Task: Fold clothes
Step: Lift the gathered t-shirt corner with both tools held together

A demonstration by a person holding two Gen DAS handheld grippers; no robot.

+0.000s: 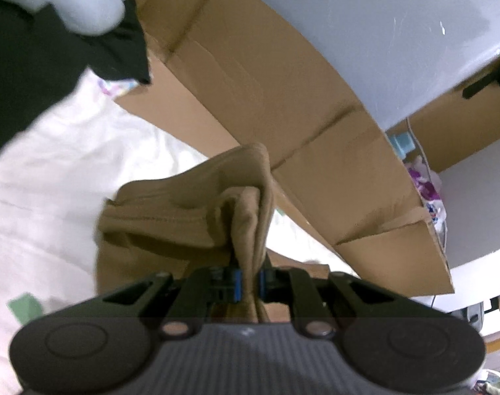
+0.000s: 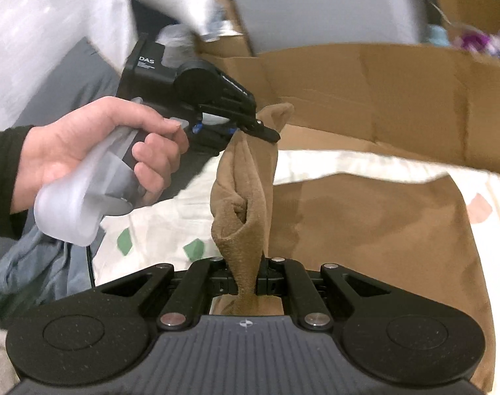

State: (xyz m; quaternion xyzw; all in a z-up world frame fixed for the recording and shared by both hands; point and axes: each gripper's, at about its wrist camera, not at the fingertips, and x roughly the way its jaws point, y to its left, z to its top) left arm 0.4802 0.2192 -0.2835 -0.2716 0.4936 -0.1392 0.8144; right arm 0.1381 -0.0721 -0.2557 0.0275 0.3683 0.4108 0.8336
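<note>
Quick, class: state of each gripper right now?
Left gripper: closed on the brown garment.
Right gripper: closed on the same brown garment.

Cardboard box (image 2: 398,98) (open) walls off far side

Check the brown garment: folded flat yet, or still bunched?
Bunched: the brown garment hangs gathered between the left gripper and right gripper, both clamped on it.

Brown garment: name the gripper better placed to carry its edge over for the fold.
Left, probably: left gripper pinches the brown garment at its raised end; right gripper grips lower.
</note>
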